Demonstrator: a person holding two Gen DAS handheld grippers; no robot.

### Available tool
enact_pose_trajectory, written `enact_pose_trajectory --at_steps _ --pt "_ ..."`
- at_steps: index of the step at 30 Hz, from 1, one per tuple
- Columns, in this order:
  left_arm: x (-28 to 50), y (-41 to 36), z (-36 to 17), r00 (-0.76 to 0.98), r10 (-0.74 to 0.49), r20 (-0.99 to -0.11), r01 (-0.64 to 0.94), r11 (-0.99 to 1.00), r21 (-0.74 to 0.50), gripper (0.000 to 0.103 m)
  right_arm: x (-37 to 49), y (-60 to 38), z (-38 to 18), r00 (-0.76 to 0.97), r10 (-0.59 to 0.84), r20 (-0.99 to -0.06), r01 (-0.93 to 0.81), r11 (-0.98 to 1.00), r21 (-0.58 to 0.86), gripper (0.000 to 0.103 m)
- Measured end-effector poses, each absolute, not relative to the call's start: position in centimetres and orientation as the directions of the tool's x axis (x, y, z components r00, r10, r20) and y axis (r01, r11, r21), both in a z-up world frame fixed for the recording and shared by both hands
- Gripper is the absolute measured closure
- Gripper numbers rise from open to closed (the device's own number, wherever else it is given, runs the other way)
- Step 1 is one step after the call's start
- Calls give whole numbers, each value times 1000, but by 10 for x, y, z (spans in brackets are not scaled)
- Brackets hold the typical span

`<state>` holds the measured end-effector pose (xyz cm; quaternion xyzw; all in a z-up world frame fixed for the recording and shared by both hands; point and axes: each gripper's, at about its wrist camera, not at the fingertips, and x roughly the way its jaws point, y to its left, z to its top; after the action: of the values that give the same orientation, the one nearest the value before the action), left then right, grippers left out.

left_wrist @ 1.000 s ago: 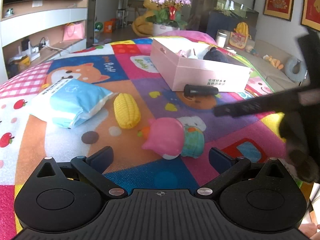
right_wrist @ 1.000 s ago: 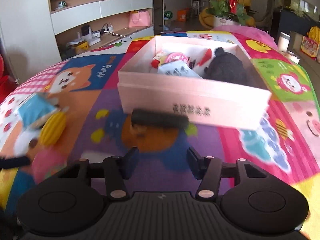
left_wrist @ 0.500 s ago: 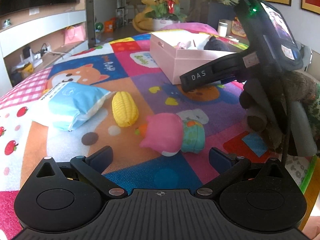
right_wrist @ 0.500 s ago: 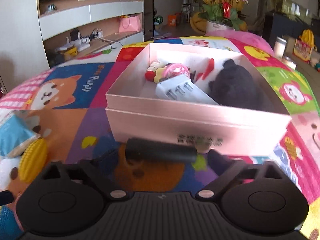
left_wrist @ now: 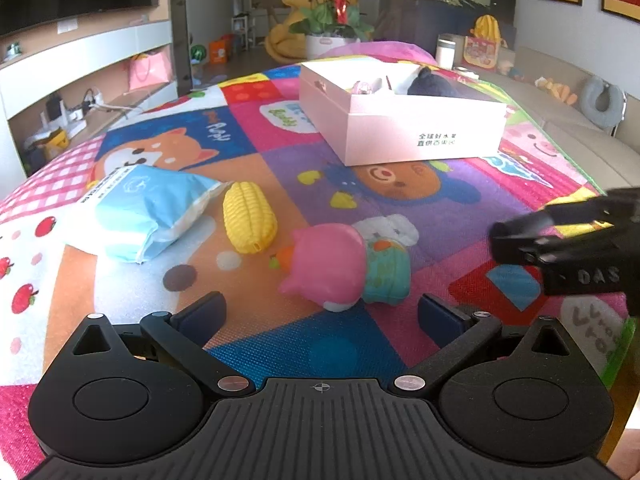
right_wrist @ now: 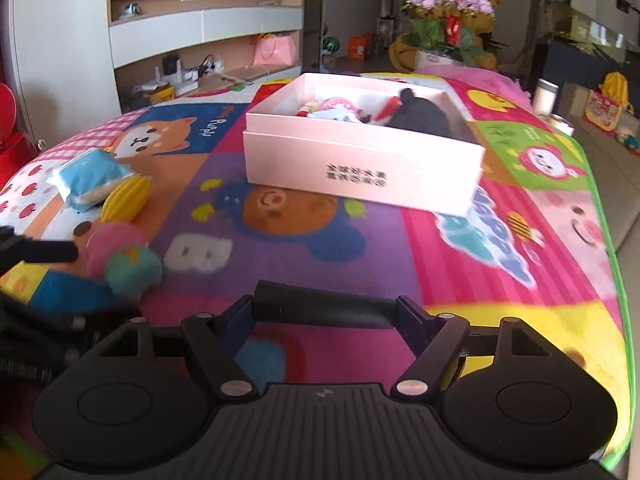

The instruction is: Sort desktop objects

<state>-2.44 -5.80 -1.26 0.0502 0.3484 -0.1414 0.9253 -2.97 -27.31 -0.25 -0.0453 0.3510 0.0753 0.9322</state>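
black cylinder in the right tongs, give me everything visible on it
The black cylinder is a matte, smooth bar with rounded ends, no markings that can be made out. It lies crosswise and about level between the two fingers of the right tongs, one end against each pad, held lengthwise and lifted above the colourful play mat. The jaws are closing on it. It sits well short of the pink box. Nothing else touches it. What it is cannot be told.

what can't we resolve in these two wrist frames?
- Pink box contents: both views, near wall hides most; only a dark plush is clear.
- Right gripper on the black cylinder: jaws closing, pad contact unclear.
- Pink toy: right view, motion-blurred.
- Left gripper: open, nothing between.
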Motion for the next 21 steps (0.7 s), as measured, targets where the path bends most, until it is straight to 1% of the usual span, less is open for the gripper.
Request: enact_pose_trajectory --at_steps 2,4,5,6,7,9,12,14,21 --pt "-24 -58 -12 717 -225 -660 296 955 -4 0 -37 -275 -6 763 80 -641 -145 988 -49 27" --pt "-23 -59 -12 716 -223 -661 296 955 -1 0 -37 -276 -10 777 60 -626 -124 990 -60 19" --pt "-23 -59 -12 716 -222 -662 296 955 -1 0 -36 -276 -10 778 54 -625 -113 992 -56 19" --pt "-23 -59 -12 716 -222 -662 296 955 -1 0 -36 -278 -10 778 62 -625 -116 992 -46 15" --pt "-23 -59 -12 716 -221 -662 296 955 0 0 -34 -280 -10 774 77 -628 -122 992 -29 10" --pt "-23 -60 -13 715 -218 -664 294 956 3 0 -33 -284 -11 762 86 -641 -112 994 0 4" --pt "-23 -63 -13 716 -203 -668 284 959 14 0 -32 -296 -12 760 93 -644 -73 996 59 0" --pt "-23 -63 -12 715 -199 -671 279 960 12 0 -33 -301 -11 765 106 -636 -58 994 96 0" --pt "-20 -60 -10 708 -212 -674 286 958 -1 0 -38 -306 -11 779 125 -615 -54 990 133 0"
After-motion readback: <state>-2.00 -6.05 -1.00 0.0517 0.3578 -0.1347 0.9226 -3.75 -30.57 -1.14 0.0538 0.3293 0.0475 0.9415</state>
